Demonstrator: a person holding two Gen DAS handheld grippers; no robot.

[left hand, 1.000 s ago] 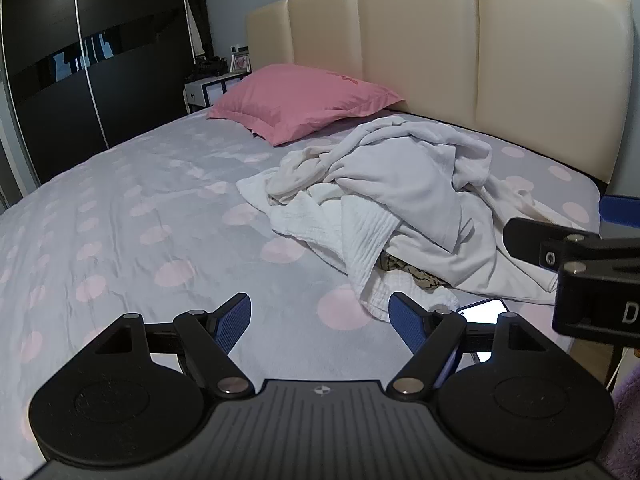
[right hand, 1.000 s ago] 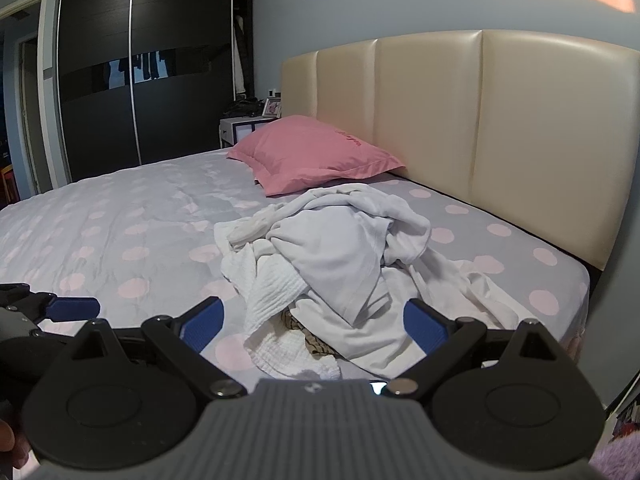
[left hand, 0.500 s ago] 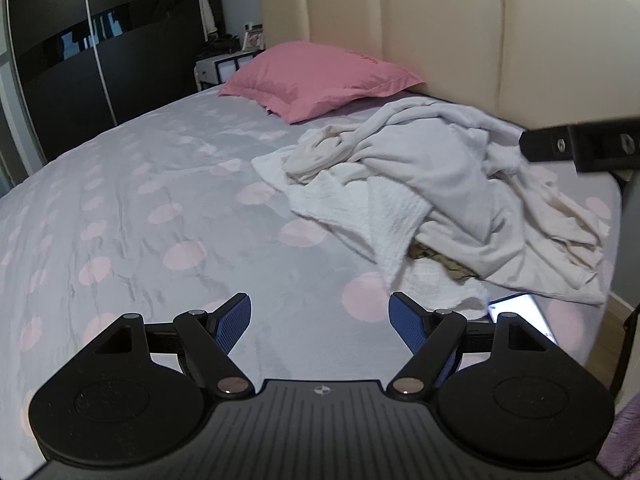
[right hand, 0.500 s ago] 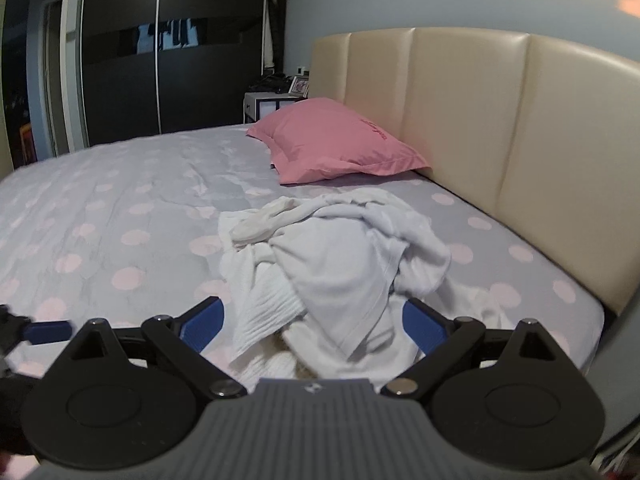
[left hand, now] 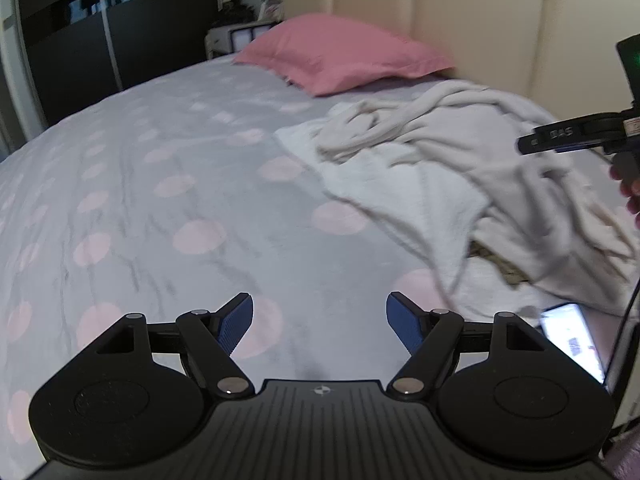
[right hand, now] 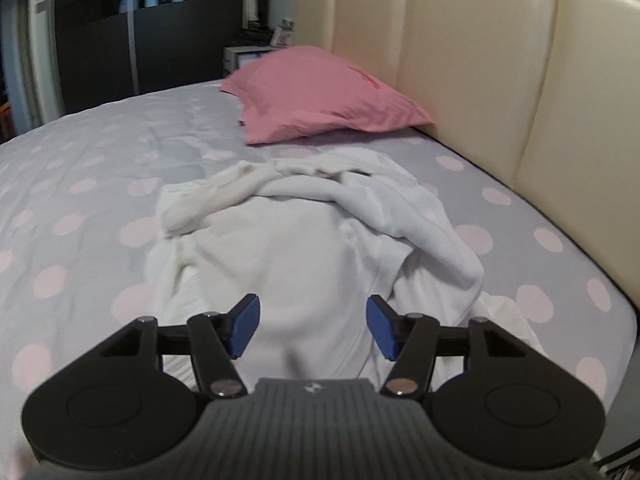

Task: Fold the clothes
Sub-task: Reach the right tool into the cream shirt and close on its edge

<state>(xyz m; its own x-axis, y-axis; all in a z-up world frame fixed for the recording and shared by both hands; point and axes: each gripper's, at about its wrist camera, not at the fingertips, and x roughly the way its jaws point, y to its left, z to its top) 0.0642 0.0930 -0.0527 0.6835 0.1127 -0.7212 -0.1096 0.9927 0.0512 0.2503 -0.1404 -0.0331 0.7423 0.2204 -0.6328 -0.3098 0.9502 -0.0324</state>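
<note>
A heap of white clothes (left hand: 440,160) lies crumpled on the grey bed with pink dots, near the headboard side. In the right wrist view the heap (right hand: 304,240) fills the middle, directly ahead. My right gripper (right hand: 313,330) is open, hovering just above the pile's near part with nothing between its blue pads. My left gripper (left hand: 320,326) is open over bare sheet, left of the pile. The right gripper's body (left hand: 576,136) shows at the right edge of the left wrist view, above the clothes. A patterned piece (left hand: 500,264) peeks from under the white cloth.
A pink pillow (right hand: 320,96) rests by the cream headboard (right hand: 480,60). A lit phone (left hand: 572,344) lies on the bed's near corner by the pile. A nightstand (left hand: 240,36) and dark wardrobe (left hand: 100,32) stand beyond. The bedsheet (left hand: 160,200) stretches to the left.
Both grippers have moved forward and lower toward the bed. The right gripper now hangs over the clothes pile; its jaws have narrowed slightly. The pile has not been touched.
</note>
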